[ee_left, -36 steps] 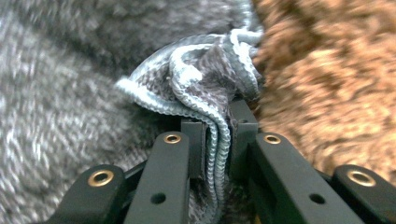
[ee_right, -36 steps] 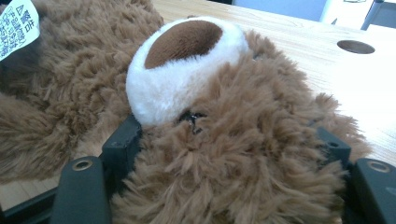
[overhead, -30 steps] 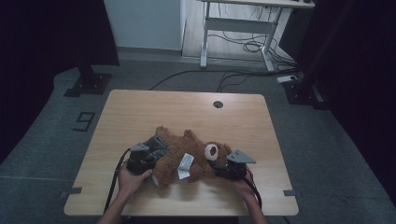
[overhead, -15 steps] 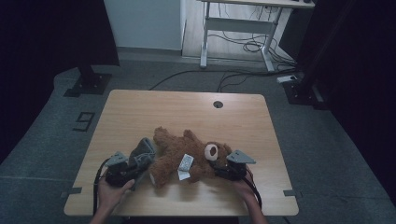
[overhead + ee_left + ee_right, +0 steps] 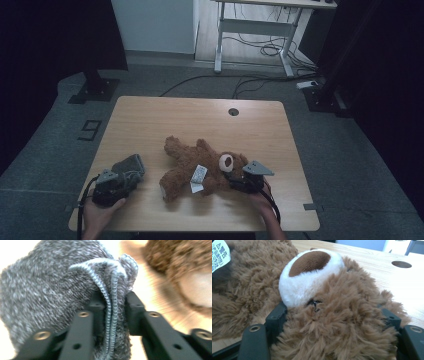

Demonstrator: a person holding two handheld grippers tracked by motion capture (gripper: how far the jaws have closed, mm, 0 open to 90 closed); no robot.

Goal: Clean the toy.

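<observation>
At the bottom of the high view I have my left gripper [image 5: 116, 181] at lower left, near the front edge of the desk [image 5: 150, 115], with my hand [image 5: 100, 216] behind it. A grey knitted garment [image 5: 129, 165] sits at its tip. In the left gripper view the garment's ribbed hem [image 5: 112, 312] runs between my two black fingers [image 5: 97, 307]; the jaws have just been opening, and I see a small gap on the right side of the hem, so the pads no longer press on it.

At lower right of the high view my right gripper [image 5: 246, 181] meets the head of the brown teddy bear [image 5: 200, 167]. In the right gripper view its fingers [image 5: 275, 315] stand fairly wide on either side of the bear's furry head, pressing into the fur, with the white muzzle and brown nose [image 5: 309, 262] just above them.

The bear lies flat in the middle of the desk, slightly below centre in the high view, with a white label [image 5: 198, 176] on its body. It is apart from the garment, with bare wood between them.

Farther up, a round cable hole [image 5: 233, 111] sits near the desk's back edge. Beyond it, at the top of the frame, stand a white desk frame [image 5: 255, 30] and loose cables [image 5: 260, 50] on the floor.
</observation>
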